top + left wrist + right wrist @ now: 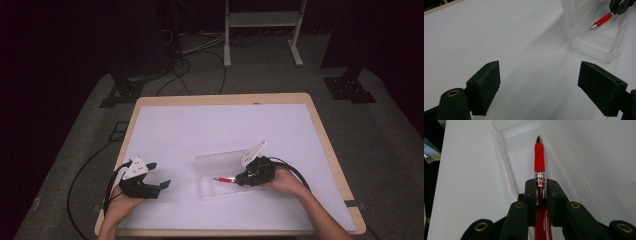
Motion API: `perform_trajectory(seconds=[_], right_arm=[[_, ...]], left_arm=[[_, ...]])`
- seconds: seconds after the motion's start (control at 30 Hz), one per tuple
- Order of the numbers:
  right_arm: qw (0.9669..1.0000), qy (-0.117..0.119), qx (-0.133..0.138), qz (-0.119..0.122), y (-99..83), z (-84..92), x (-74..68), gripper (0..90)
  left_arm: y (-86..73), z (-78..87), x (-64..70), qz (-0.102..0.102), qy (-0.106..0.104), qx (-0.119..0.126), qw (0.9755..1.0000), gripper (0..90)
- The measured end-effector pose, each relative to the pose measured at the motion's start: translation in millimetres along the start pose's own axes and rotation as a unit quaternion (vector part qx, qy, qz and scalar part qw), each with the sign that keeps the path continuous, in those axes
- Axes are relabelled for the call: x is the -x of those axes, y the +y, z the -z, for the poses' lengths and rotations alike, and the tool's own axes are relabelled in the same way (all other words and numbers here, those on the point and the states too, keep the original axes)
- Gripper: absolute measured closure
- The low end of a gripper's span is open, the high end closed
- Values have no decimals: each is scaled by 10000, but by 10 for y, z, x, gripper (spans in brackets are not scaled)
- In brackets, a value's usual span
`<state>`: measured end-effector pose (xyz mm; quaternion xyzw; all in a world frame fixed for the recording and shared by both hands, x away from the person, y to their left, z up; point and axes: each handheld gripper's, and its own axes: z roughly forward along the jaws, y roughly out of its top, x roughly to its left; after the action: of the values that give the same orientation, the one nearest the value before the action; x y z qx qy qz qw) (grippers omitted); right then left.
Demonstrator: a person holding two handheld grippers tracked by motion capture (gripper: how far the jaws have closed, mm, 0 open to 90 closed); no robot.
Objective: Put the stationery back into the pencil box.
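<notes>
A red pen with a silver tip is clamped in my right gripper, which is shut on its barrel. The pen hangs over a clear plastic box with its lid standing up, tip pointing left. In the left gripper view the pen and the box lie at the upper right. My left gripper rests low at the table's front left, open, jaws wide apart with nothing between them.
A white sheet covers the wooden table. Black cables trail from both grippers toward the front edge. Beyond the table stand dark stand feet and a white frame on the grey floor.
</notes>
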<state>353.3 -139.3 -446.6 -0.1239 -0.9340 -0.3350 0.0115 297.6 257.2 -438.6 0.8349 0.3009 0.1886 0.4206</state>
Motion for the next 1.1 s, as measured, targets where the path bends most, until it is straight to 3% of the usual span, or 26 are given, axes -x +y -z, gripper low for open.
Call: perform_trajectory(seconds=[1.1], right_arm=[[9999,26,-47,-114,-43,-79,42,778]], left_arm=[[-10,19,-15,8,6,36,10000,176]])
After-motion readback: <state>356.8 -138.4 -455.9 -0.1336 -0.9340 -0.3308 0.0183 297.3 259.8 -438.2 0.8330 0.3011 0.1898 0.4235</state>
